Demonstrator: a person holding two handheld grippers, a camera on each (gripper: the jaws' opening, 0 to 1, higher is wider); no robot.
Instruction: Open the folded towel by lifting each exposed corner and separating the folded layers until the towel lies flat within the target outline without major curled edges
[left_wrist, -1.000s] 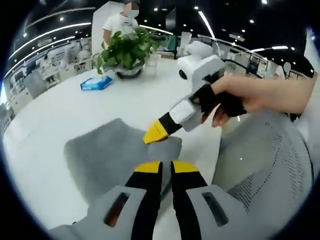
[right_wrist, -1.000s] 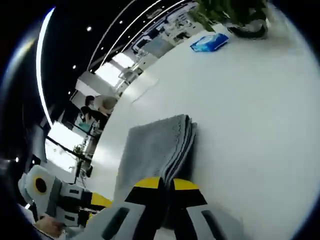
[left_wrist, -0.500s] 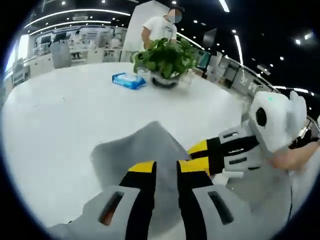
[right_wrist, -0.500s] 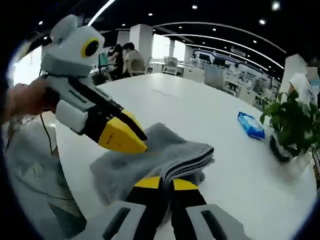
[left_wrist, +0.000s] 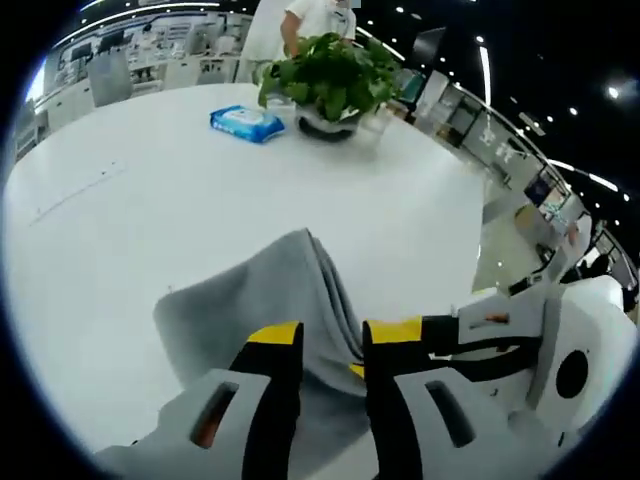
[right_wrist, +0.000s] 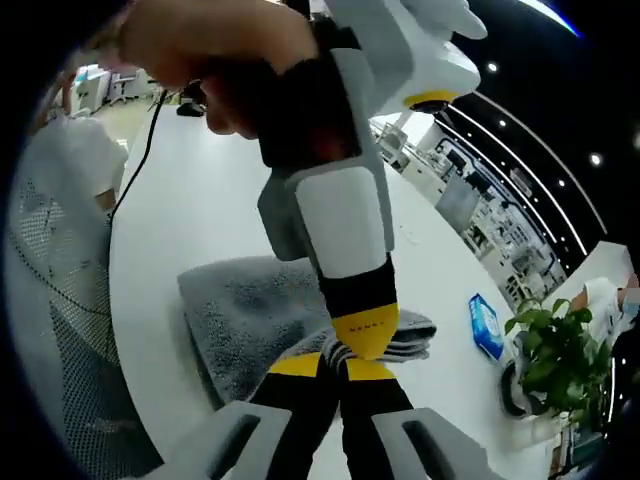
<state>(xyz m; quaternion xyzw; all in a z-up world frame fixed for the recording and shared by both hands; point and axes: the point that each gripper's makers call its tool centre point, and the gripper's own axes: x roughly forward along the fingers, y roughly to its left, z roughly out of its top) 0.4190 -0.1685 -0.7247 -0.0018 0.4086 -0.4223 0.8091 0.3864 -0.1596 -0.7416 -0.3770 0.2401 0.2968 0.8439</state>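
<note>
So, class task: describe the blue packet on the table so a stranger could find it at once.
Start from the big white table and look to its far side, where a leafy potted plant stands. The blue packet lies flat just beside that plant. It is the one bright blue thing there, small and flat, unlike the grey towel near the grippers.

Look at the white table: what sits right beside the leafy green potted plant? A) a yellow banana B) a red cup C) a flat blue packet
C: in the left gripper view a flat blue packet lies on the white table just beside the leafy green potted plant.
</note>
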